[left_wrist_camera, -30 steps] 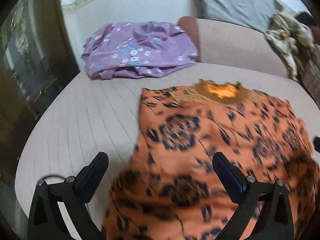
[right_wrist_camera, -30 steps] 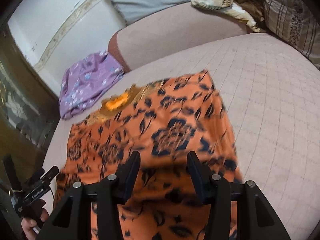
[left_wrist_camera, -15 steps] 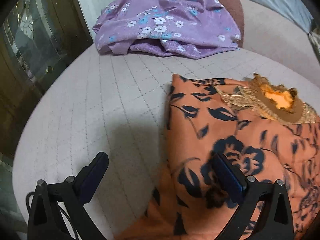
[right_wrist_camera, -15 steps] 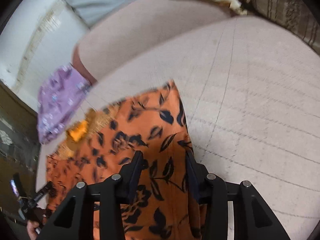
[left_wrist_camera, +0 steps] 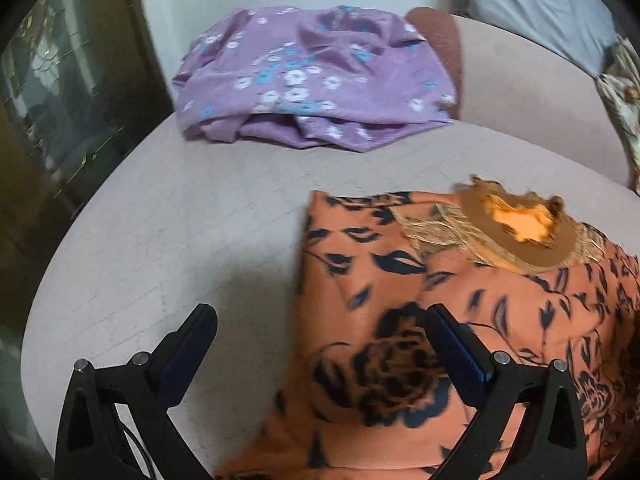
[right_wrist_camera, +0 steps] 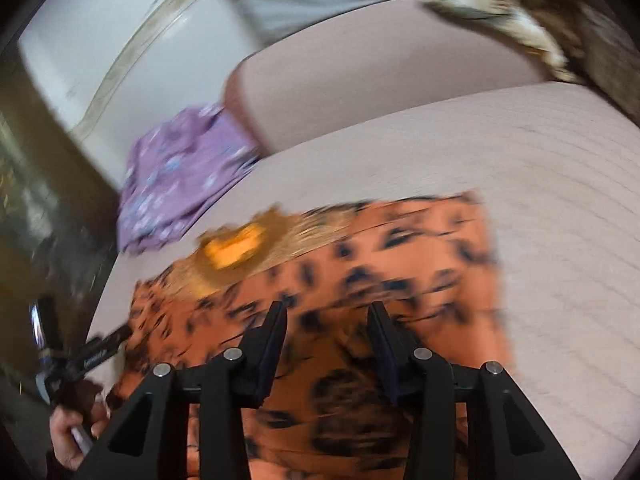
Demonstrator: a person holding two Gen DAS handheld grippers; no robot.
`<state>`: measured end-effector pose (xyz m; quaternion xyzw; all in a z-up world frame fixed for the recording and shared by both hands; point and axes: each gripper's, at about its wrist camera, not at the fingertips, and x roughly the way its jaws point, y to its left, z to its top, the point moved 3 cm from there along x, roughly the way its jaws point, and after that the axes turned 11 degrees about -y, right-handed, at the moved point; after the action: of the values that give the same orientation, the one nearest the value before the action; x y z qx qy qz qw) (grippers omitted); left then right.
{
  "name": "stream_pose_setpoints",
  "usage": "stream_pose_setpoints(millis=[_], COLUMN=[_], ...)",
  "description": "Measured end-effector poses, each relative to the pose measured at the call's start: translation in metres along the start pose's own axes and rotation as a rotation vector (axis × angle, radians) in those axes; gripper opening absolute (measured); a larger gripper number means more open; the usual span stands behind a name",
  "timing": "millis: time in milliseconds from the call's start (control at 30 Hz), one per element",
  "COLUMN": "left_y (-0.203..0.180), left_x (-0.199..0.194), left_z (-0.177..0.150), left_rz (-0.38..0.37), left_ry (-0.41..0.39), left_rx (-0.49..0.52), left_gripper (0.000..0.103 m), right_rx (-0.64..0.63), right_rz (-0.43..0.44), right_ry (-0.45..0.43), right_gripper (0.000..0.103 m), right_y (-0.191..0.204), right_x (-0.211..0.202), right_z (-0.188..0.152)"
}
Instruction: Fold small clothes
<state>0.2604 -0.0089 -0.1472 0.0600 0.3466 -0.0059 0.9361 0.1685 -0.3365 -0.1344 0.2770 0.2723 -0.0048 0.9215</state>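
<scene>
An orange garment [left_wrist_camera: 460, 300] with dark flowers and a brown knit collar [left_wrist_camera: 520, 228] lies flat on the pale sofa seat [left_wrist_camera: 160, 240]. My left gripper [left_wrist_camera: 320, 320] hovers wide open over the garment's left edge, its right finger above the cloth and its left finger above bare seat. In the right wrist view, blurred by motion, the same garment [right_wrist_camera: 400, 260] spreads under my right gripper [right_wrist_camera: 328, 312]. Its jaws stand partly apart with cloth showing through the gap and nothing pinched. The left gripper [right_wrist_camera: 80, 360], held by a hand [right_wrist_camera: 72, 440], shows at the garment's left corner.
A purple flowered garment [left_wrist_camera: 312, 76] lies crumpled at the back left of the seat, against the sofa backrest [left_wrist_camera: 520, 100]. A grey pillow [left_wrist_camera: 540, 8] and a patterned cloth [left_wrist_camera: 624, 92] sit at the back right. A dark glass cabinet [left_wrist_camera: 60, 100] stands left of the sofa.
My left gripper has shifted left, from over the garment's middle to its left edge. The right gripper's jaws have narrowed a little, and it has swung across the garment.
</scene>
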Motion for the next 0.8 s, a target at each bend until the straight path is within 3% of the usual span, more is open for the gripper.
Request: stream_pose_setpoints(millis=[133, 233, 400, 567, 667, 800], left_y=[-0.008, -0.005, -0.003, -0.003, -0.007, -0.002], left_x=[0.014, 0.024, 0.01, -0.012, -0.008, -0.018], left_z=[-0.009, -0.014, -0.014, -0.029, -0.046, -0.046], left_rz=[0.044, 0.041, 0.056, 0.04, 0.061, 0.047], left_ry=[0.034, 0.06, 0.031, 0.042, 0.093, 0.08], left_rx=[0.062, 0.057, 0.056, 0.063, 0.124, 0.098], left_gripper=[0.103, 0.103, 0.103, 0.103, 0.103, 0.103], right_rx=[-0.033, -0.062, -0.045, -0.062, -0.142, -0.151], right_rz=[0.044, 0.006, 0.011, 0.036, 0.01, -0.009], right_ry=[0.087, 0.116, 0.073, 0.116, 0.163, 0.157], right_gripper=[0.045, 0.044, 0.045, 0.045, 0.045, 0.045], right_y=[0.029, 0.028, 0.025, 0.038, 0.053, 0.057], right_x=[0.035, 0.053, 0.037, 0.016, 0.017, 0.01], right_z=[-0.022, -0.037, -0.037, -0.054, -0.071, -0.075])
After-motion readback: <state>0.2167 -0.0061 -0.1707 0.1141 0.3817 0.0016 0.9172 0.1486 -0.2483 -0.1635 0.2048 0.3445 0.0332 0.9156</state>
